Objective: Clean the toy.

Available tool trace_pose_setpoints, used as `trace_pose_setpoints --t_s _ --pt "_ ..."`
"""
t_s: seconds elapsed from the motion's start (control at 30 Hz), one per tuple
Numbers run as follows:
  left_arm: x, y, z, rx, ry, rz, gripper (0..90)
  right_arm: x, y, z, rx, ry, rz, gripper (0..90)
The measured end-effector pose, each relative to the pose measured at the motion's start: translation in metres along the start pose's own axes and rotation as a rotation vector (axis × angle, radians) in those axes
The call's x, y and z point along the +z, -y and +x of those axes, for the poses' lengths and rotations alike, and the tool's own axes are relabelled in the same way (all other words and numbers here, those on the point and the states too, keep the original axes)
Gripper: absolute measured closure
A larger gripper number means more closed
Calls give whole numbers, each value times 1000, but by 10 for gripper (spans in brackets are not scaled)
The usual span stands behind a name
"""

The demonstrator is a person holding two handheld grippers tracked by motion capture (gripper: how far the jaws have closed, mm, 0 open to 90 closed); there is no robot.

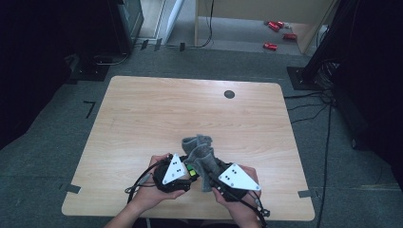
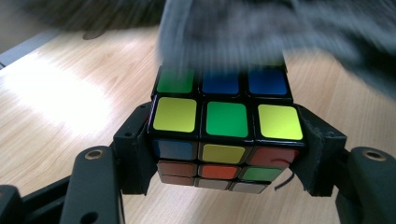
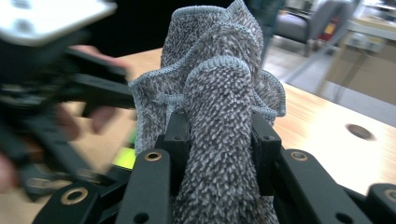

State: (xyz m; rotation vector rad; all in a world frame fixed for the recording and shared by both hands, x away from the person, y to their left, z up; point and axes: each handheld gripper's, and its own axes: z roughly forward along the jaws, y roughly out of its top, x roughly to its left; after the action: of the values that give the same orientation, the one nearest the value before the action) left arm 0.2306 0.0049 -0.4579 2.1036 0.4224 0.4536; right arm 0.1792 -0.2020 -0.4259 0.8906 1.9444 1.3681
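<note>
Light wooden table [image 1: 142, 118] with rounded corners and a round dark grommet hole [image 1: 229, 94] near its far edge. Grey carpeted floor [image 1: 62, 123], tape marks [image 1: 89, 108] beside the table. Black cables [image 1: 309, 107] trail at the right. Pale wooden furniture [image 1: 256, 14] behind; red objects [image 1: 275, 33] lie on the floor beneath it. Dark equipment flanks both sides.

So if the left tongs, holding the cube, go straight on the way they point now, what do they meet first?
Most likely the grey cloth held in the right tongs: it hangs just beyond the cube in the left tongs, though blur hides the exact gap.
</note>
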Motion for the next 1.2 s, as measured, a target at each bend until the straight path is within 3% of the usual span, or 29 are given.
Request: trace_pose_setpoints --t_s 0.1,0.2,0.47,0.53,0.57,0.63,0.7,0.77,0.83,1.0,1.1,1.2 --pt "-1 -2 -4 20 1 -10 344 6 1 11 -5 -73 15 670" --pt "-1 0 -3 21 -8 -1 344 9 4 10 -8 -66 26 670" --pt "-4 -1 1 0 -1 -28 343 3 12 -26 109 70 57 672" --pt "-3 -1 1 0 -1 -14 343 1 11 -25 126 50 27 672" --pt "-2 -1 1 0 -2 -9 344 -1 9 -20 123 8 -3 672" --pt "-1 0 0 3 -1 -2 343 0 5 -8 90 -50 -27 671" --pt "-1 -1 -3 14 2 -8 343 4 4 2 57 -69 -8 670" --pt "-1 -1 -4 27 -14 1 344 8 6 6 35 -61 14 670" --pt "-1 -1 -3 25 -12 0 344 9 8 -1 67 -55 16 670" --pt "-5 -2 2 5 -5 -24 343 2 12 -25 136 48 31 672" --pt "-3 0 2 4 -7 -7 343 -2 11 -25 144 6 -14 670" --pt "0 0 -2 19 5 2 343 2 8 -9 92 -37 -12 670"
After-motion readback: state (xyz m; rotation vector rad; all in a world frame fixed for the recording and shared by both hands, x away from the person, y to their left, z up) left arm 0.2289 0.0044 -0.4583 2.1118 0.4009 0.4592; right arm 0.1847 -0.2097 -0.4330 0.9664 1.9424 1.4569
